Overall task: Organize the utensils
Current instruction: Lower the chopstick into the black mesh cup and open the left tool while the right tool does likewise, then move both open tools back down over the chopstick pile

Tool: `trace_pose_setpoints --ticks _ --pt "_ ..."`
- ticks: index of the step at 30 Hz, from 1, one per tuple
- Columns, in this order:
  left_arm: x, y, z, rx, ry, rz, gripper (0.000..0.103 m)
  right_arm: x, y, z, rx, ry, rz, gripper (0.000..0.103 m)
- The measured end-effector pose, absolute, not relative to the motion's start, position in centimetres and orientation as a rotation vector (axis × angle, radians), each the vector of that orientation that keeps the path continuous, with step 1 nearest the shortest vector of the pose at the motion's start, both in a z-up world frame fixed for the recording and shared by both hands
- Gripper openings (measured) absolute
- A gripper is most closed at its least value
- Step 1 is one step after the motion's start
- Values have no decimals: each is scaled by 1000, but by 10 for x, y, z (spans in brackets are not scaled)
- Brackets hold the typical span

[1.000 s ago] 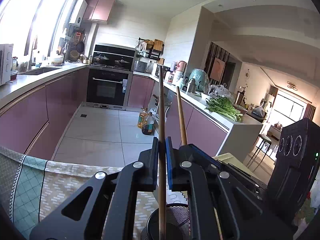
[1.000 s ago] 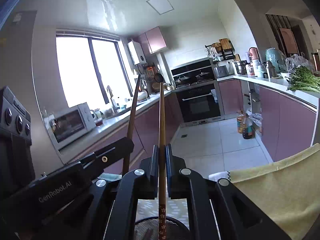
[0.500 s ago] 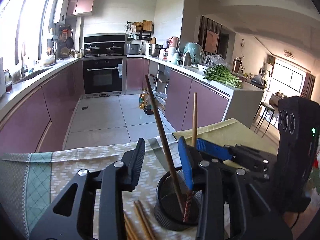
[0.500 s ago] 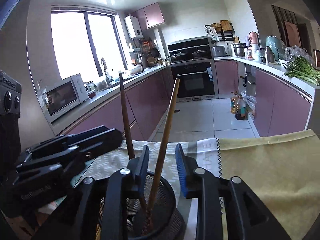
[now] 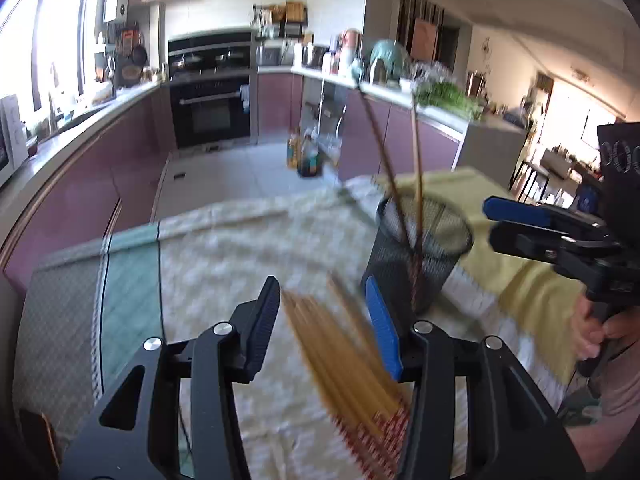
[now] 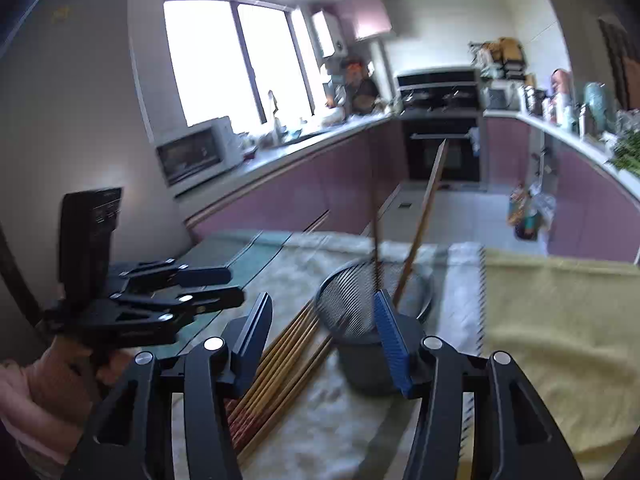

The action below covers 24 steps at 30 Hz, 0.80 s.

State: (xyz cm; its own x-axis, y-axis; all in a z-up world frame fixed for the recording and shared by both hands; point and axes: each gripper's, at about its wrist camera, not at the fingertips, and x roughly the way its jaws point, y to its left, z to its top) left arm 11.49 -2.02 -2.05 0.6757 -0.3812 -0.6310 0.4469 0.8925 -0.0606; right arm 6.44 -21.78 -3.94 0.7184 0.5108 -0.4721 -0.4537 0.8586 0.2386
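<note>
Sunlit and lined with mauve cabinets, a kitchen frames a worktop (image 5: 224, 256) draped in patterned and yellow cloths. Nearest the lens, the left gripper (image 5: 322, 320) hangs with its jaws opening and nothing pinched, a loose bundle of chopsticks (image 5: 340, 356) lying on the cloth directly below and between its fingers. Just beyond its right finger stands a black mesh holder (image 5: 416, 256) with two chopsticks (image 5: 400, 196) leaning upright inside. From the other side, the right gripper (image 6: 324, 336) is likewise opening and empty, the holder (image 6: 368, 312) just ahead of its right finger and the bundle (image 6: 280, 364) ahead of its left. Farther back, an oven (image 5: 212, 108) closes the aisle under a bright window (image 6: 224, 60).
</note>
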Motion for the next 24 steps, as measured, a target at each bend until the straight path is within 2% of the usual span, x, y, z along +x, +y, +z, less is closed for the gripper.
trace_pose_setpoints --ticks 7,9,18,24 --pt "103 -6 -77 98 862 -446 44 64 -181 -98 111 775 555 50" --pt "101 -9 -86 94 880 -451 44 68 -173 -107 106 810 538 45" --pt "103 -15 -96 96 907 -447 40 77 -158 -119 92 855 457 34" --pt "106 -16 -100 94 920 -452 36 78 -155 -126 79 876 443 30"
